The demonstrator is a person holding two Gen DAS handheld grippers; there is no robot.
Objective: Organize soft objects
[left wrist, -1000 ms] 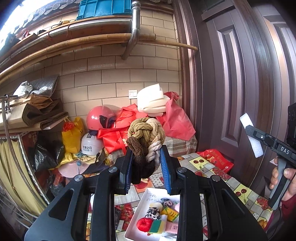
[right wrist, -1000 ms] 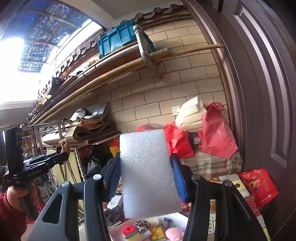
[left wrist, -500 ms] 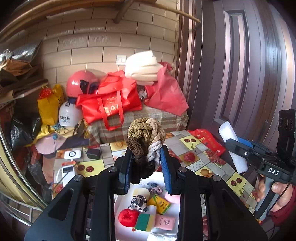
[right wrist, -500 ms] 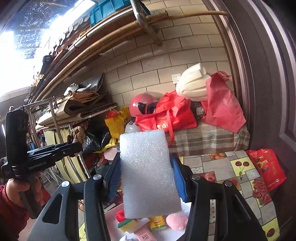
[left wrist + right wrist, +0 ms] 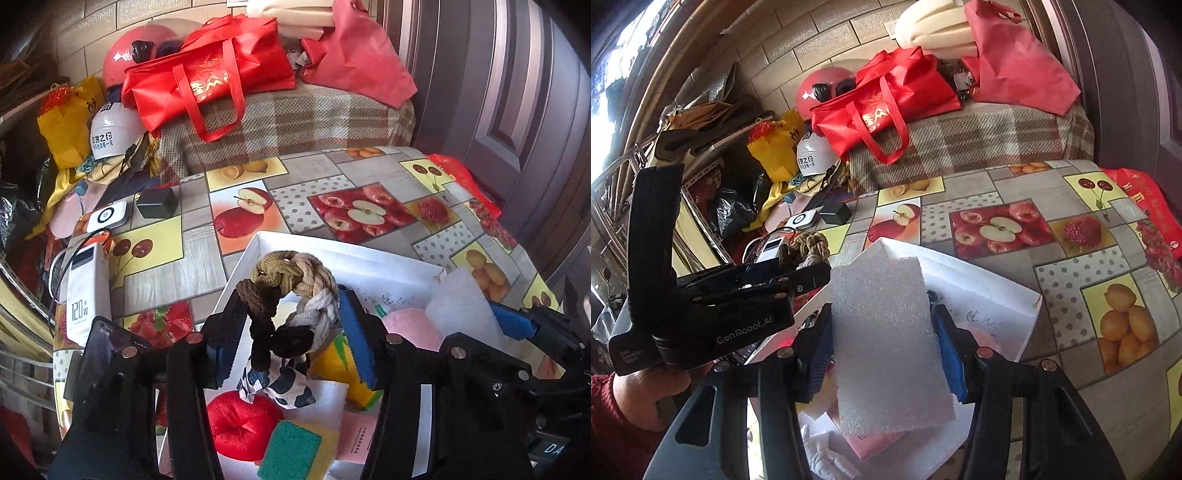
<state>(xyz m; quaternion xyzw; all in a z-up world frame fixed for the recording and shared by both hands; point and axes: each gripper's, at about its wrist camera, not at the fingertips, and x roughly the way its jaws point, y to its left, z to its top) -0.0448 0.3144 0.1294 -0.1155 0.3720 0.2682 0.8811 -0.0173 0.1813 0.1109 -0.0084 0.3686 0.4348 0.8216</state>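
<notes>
My left gripper (image 5: pixel 290 332) is shut on a braided knot of brown, tan and cream rope (image 5: pixel 295 288) and holds it just above the white tray (image 5: pixel 354 254). My right gripper (image 5: pixel 882 339) is shut on a white foam sheet (image 5: pixel 886 339) over the same tray (image 5: pixel 997 295). The foam sheet also shows in the left wrist view (image 5: pixel 458 302). In the tray lie a red plush (image 5: pixel 240 417), a green and yellow sponge (image 5: pixel 291 450), a cow-print scrunchie (image 5: pixel 277 384), a pink round pad (image 5: pixel 410 328) and a yellow soft item (image 5: pixel 343 362). The left gripper shows at the left of the right wrist view (image 5: pixel 809 269).
The tray sits on a table with a fruit-print cloth (image 5: pixel 332 192). A white power bank (image 5: pixel 85 291), a phone (image 5: pixel 107 347), a small black box (image 5: pixel 155 203) and a white charger (image 5: pixel 107 218) lie at the table's left. Red bags (image 5: pixel 210 77), helmets and a door (image 5: pixel 517 92) stand behind.
Both grippers have tilted down and come close over the tray, each still holding its object. The right gripper has moved in beside the left one.
</notes>
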